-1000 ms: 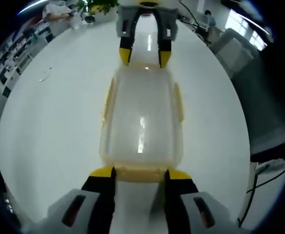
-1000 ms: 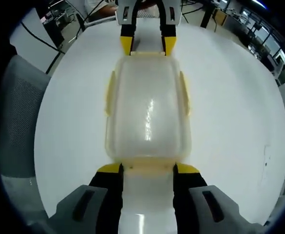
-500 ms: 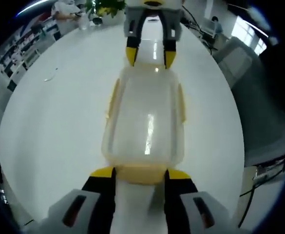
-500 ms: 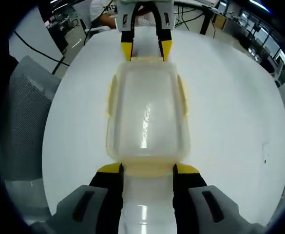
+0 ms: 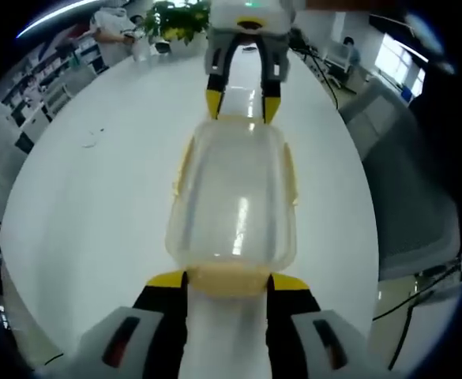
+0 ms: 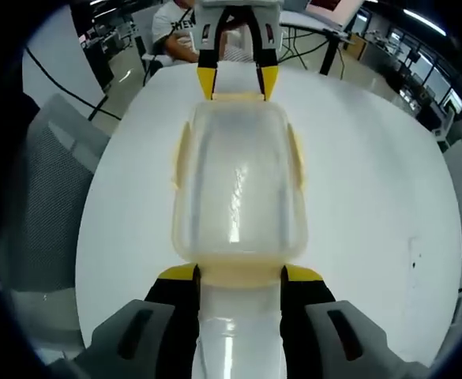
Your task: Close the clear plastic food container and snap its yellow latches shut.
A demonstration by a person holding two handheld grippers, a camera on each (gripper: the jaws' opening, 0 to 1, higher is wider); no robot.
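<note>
Container (image 5: 232,204) sits between left gripper (image 5: 227,281) and right gripper (image 6: 239,273).

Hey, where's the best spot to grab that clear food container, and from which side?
Probably by its two short ends, one gripper from each end. The clear container lies lengthwise between the right gripper and the left gripper, and each short end carries a yellow end latch that fits between open jaws. The long sides bear side latches, so they offer less plain wall.
</note>
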